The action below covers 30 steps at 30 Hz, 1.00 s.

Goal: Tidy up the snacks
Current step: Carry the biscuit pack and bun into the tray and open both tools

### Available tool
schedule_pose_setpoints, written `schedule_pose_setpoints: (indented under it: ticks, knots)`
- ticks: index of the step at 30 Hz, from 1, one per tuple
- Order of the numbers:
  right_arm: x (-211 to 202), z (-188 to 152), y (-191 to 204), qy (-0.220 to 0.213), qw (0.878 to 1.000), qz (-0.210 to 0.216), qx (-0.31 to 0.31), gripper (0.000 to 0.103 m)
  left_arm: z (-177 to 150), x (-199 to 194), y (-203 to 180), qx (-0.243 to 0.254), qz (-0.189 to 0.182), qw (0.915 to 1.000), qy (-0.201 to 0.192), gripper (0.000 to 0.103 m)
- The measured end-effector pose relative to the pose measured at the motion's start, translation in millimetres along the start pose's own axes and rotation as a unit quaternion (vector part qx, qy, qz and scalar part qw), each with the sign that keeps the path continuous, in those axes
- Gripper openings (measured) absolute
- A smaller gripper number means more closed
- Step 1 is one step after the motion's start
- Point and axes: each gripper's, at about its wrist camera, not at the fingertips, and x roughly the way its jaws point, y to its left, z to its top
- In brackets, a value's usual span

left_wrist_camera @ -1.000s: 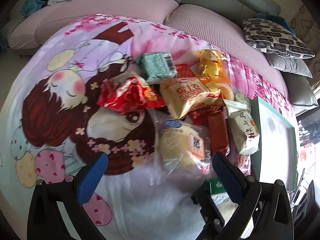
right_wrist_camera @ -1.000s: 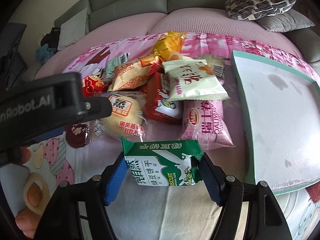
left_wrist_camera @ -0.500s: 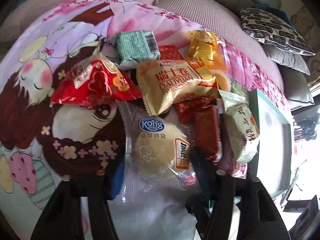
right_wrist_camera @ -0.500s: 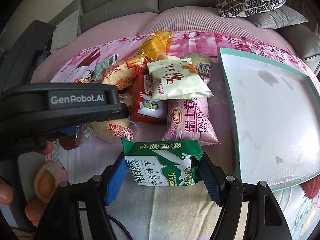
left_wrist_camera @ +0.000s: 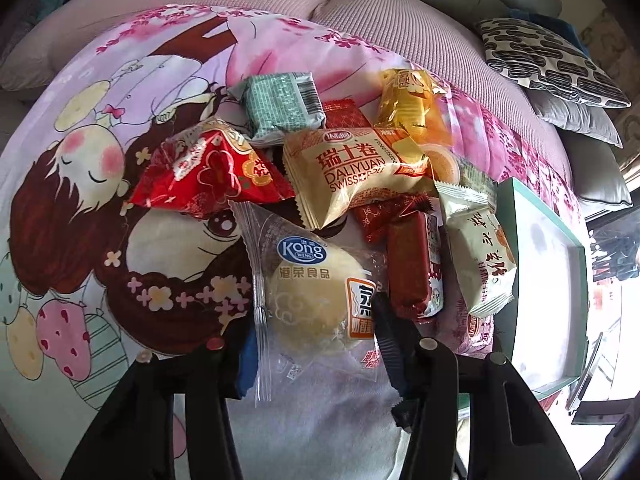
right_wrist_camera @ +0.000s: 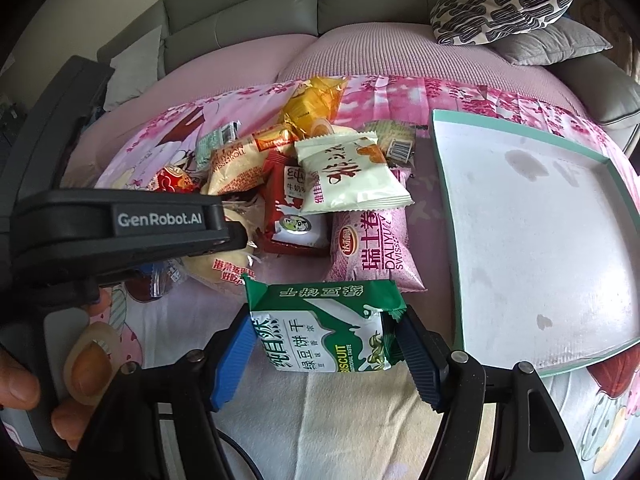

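- Since the earlier frame, the left hand-held gripper (left_wrist_camera: 316,344) has moved forward, and its fingers now close on the clear bun packet (left_wrist_camera: 312,300) at the near edge of the snack pile.
- Right hand-held gripper (right_wrist_camera: 326,348) grips the green biscuit pack (right_wrist_camera: 326,326), just beside the pink roll packet (right_wrist_camera: 374,250).
- White tray (right_wrist_camera: 532,248) with green rim lies on the cartoon blanket (left_wrist_camera: 100,200), right of the pile.

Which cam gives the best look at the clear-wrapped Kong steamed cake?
Left wrist view: the steamed cake fills the center, logo readable, with the left gripper closed on its sides. In the right wrist view the cake is mostly hidden behind the left gripper's body, only its lower edge showing.
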Motion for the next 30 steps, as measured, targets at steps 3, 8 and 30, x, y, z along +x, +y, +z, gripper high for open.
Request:
schedule_pose_setpoints:
  ticks: [3, 8, 30]
  knots:
    - [-6.2, -0.2, -2.0, -0.006, 1.000, 0.001, 0.003, 0.072, -2.9, -12.0, 4.9, -0.002, 0.000, 1.0000, -0.007, 0.052]
    - [-20.5, 0.7, -6.7, -0.025, 1.000, -0.005, 0.009, 0.072, -9.8, -35.9, 6.9, 0.001, 0.000, 0.9996, -0.027, 0.052]
    - [-67.1, 46.4, -103.4, -0.094, 0.984, -0.082, 0.127, 0.072, -17.7, -78.7, -79.0, 0.097, -0.087, 0.9880, -0.084, 0.052]
